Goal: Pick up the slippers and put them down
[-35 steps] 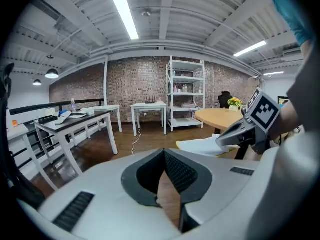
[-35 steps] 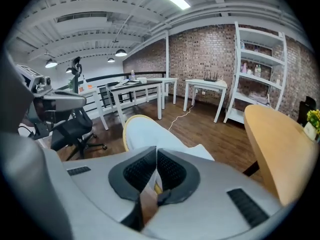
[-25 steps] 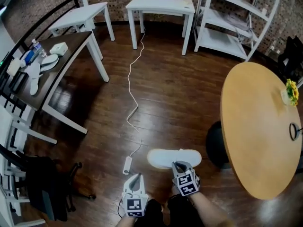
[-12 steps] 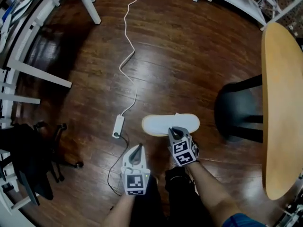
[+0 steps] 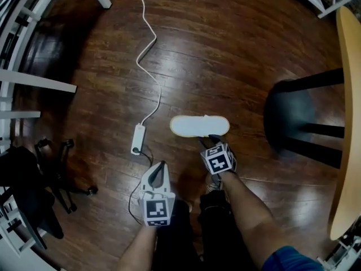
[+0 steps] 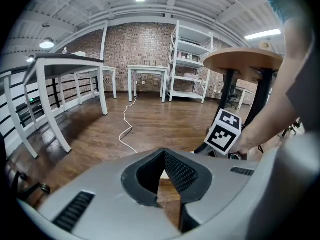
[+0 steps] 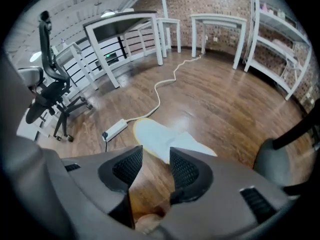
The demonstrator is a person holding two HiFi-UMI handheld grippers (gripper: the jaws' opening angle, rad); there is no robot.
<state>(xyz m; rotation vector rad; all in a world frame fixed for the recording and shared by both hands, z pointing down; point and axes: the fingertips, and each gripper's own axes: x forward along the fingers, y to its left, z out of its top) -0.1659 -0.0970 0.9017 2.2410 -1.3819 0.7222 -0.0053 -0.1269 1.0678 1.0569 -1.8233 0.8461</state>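
One white slipper (image 5: 199, 126) lies flat on the wooden floor, sideways in front of the person; in the right gripper view the slipper (image 7: 162, 138) sits just past the jaw tips. My right gripper (image 5: 214, 142) points steeply down just short of its near edge, and its jaws are opening with only floor between them (image 7: 152, 165). My left gripper (image 5: 161, 167) hovers low over the floor to the left, jaws shut and empty (image 6: 162, 170). I see no second slipper.
A white power strip (image 5: 138, 139) with its cable (image 5: 148, 44) lies left of the slipper. The black pedestal (image 5: 299, 123) of the round wooden table (image 5: 351, 123) stands to the right. An office chair (image 5: 34, 191) and white table legs (image 5: 34, 83) are at the left.
Both grippers have sunk towards the floor. The right gripper carried the slipper down, its jaws have come apart, and the slipper now rests on the floor.
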